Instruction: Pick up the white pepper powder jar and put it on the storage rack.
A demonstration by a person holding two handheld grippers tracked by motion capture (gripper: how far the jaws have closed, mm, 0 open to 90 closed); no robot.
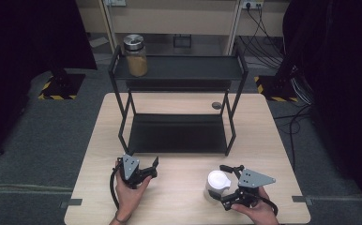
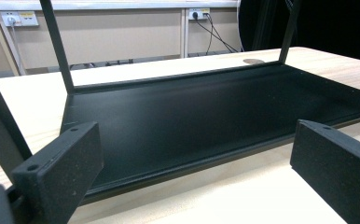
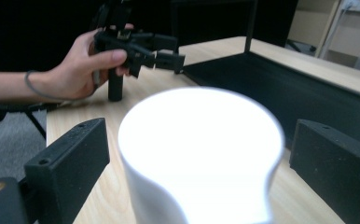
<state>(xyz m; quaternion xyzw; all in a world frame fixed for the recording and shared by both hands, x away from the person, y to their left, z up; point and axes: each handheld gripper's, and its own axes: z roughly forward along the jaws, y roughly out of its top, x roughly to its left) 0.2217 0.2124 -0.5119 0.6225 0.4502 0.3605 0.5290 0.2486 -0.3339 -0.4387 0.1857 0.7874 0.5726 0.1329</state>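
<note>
We see the right gripper [image 1: 227, 183] spread wide around the white cup [image 1: 216, 184] (untouched, upright on the table [image 1: 179, 197]); the left gripper [image 1: 144, 165] is wide, empty, facing the black rack [image 1: 177, 133].

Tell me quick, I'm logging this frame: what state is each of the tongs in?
Left tongs: open, holding nothing, aimed at the black shelf rack.
Right tongs: open, jaws either side of the white container, not clamped on it.

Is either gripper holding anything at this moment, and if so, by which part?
Nothing is held. The right gripper has open jaws either side of the white container, gaps showing; the left gripper is open.
</note>
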